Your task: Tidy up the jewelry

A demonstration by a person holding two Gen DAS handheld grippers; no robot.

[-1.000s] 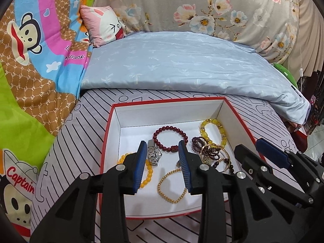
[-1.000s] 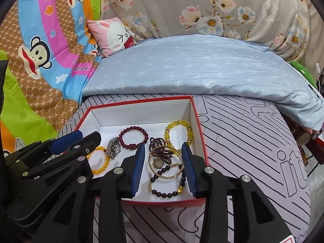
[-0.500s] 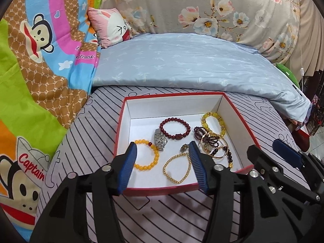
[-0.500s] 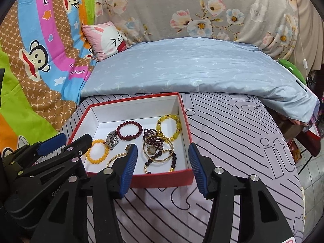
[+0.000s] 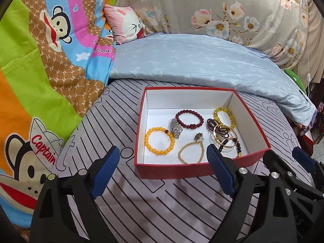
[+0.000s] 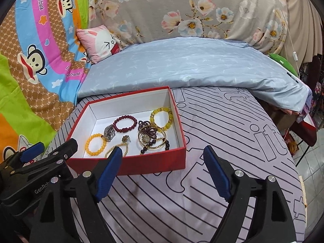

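Observation:
A red box (image 5: pixel 202 170) (image 6: pixel 141 162) with a white inside lies on the striped bed cover. In it are an orange bead bracelet (image 5: pixel 160 140) (image 6: pixel 96 143), a silver watch (image 5: pixel 175 129) (image 6: pixel 109 133), a dark red bead bracelet (image 5: pixel 189 119) (image 6: pixel 125 124), a yellow bead bracelet (image 5: pixel 223 115) (image 6: pixel 161 119), a thin gold bead chain (image 5: pixel 191 152) (image 6: pixel 115 148) and a tangle of dark purple beads with gold bangles (image 5: pixel 223 136) (image 6: pixel 152 137). My left gripper (image 5: pixel 163 162) and right gripper (image 6: pixel 163 162) hang near the box's front wall, jaws opening, nothing between them.
A light blue quilt (image 5: pixel 202 60) lies folded behind the box. A cartoon monkey blanket (image 5: pixel 40 70) rises at the left with a small pink pillow (image 5: pixel 125 24) against a floral cover (image 6: pixel 202 10). The bed's right edge (image 6: pixel 301 178) drops to a tiled floor.
Both grippers have drawn back from over the box to its front side. Their jaws have spread wide apart. The jewelry lies as before.

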